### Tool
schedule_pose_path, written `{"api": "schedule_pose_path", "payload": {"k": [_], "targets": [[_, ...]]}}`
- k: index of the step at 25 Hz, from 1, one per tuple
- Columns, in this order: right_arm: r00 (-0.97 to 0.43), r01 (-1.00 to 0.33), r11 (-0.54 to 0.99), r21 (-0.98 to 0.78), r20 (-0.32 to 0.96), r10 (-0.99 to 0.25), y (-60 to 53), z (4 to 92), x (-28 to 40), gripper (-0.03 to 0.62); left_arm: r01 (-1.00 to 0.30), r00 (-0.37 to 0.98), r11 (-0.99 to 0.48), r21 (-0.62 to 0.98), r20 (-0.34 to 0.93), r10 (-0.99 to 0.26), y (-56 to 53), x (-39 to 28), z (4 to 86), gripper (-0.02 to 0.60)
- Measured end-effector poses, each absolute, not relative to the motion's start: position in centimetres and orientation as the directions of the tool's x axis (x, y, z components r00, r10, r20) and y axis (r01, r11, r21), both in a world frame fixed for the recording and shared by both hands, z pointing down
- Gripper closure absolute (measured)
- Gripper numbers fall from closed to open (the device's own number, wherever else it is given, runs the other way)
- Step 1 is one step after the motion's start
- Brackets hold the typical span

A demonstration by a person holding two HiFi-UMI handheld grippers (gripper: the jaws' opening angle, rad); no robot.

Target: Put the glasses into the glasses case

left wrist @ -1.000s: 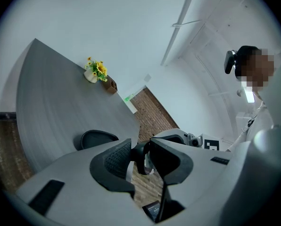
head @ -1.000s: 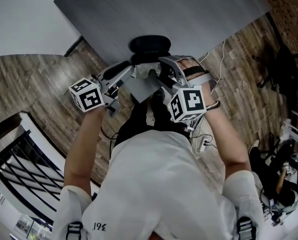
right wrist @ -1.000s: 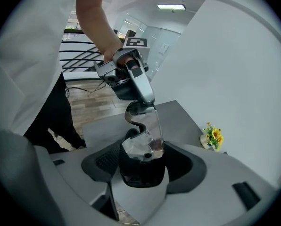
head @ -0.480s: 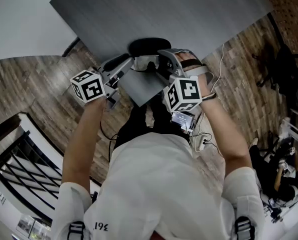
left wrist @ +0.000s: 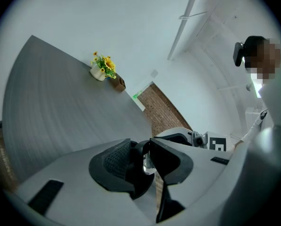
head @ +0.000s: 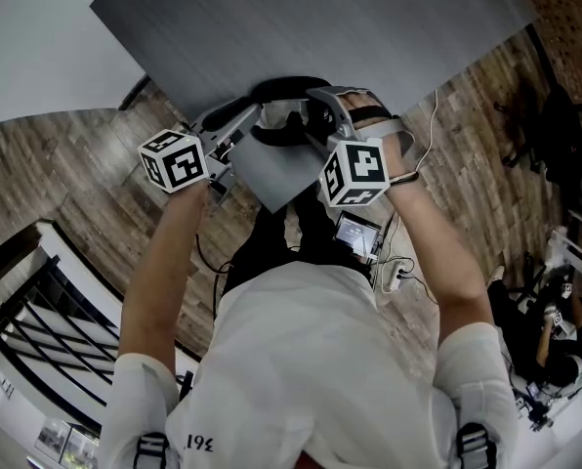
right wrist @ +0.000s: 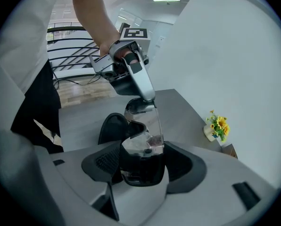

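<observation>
Your left tongs point(left wrist: 143, 163) are clenched on one end of the glasses point(right wrist: 144, 128). Your right tongs point(right wrist: 143, 160) grasp the other end, with the jaws standing wide and the dark frame between the pads. You hold the glasses in the air between both tongs, over the near edge of the table point(head: 320, 18). The black case point(right wrist: 111, 126) lies on the table at this edge, just behind the glasses. A small pot of flowers point(right wrist: 217, 125) stands at the far edge.
</observation>
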State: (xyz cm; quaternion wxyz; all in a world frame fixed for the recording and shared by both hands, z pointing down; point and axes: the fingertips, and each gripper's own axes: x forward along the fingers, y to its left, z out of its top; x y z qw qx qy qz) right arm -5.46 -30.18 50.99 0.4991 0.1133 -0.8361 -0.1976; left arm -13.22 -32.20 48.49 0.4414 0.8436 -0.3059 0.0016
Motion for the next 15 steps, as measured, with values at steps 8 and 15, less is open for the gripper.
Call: {"api": "schedule_pose_path", "payload": {"k": [8,15], "targets": [[-0.436,0.017,0.896,0.443,0.810,-0.392,-31.9,54.1,-5.4,0.304,-0.589,0.774,-0.398,0.704,0.348,-0.529,-33.8,-13.3,51.5,0.454],[-0.426,0.024,0.907,0.421,0.825,-0.372,-32.7,56.2,-5.2,0.304,-0.612,0.766,-0.396,0.684,0.387,-0.514,-34.4,-13.1,53.4,0.454]]}}
